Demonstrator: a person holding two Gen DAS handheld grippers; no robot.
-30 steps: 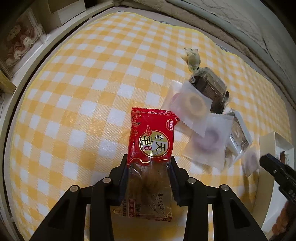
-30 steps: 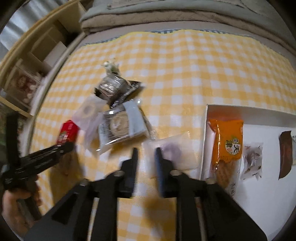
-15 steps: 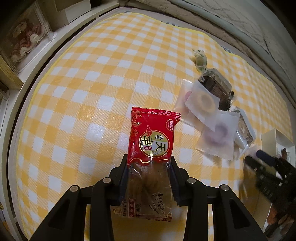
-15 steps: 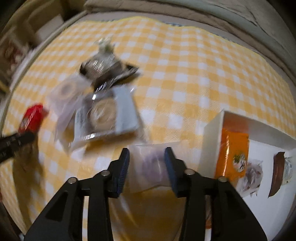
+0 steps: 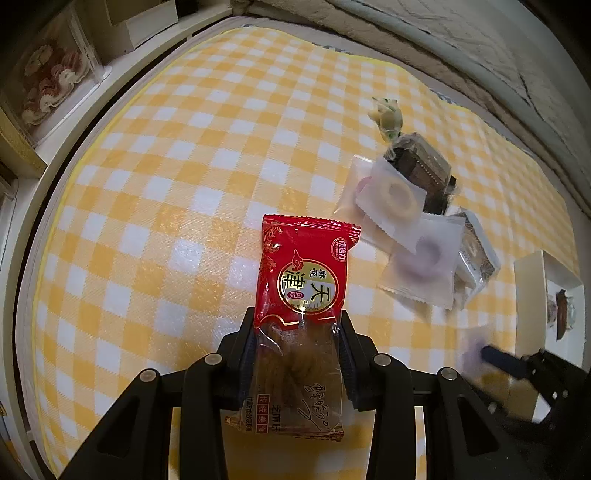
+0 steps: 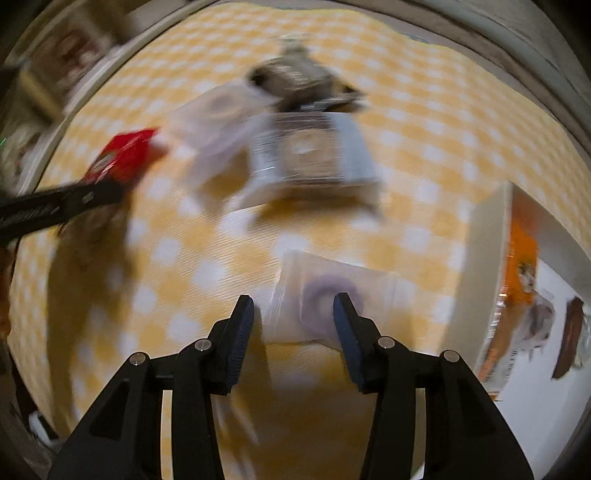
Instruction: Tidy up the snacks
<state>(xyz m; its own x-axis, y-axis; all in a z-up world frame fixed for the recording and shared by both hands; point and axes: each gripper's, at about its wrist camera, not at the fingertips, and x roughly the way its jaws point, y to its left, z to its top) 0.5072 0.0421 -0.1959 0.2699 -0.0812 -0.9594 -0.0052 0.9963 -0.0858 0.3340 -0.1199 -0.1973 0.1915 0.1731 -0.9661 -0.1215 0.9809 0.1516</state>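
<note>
Yellow-and-white checked tablecloth (image 5: 207,155), spread wide across the whole surface, glossy under warm indoor light, pale glare patches near centre. Round the cloth from 9 to 12 o'clock, a white ledge (image 5: 77,110). Beyond it at 10 o'clock, a clear-fronted box (image 5: 51,77) of red and white ruffled shapes; at 11 o'clock, a plain white box (image 5: 142,24) in shadow. Along 12 to 2 o'clock, folded grey-beige fabric (image 5: 461,48), creased, lying against the far edge of the cloth. In the right wrist view, heavy motion blur throughout; same fabric (image 6: 491,26) at 1 o'clock.
</note>
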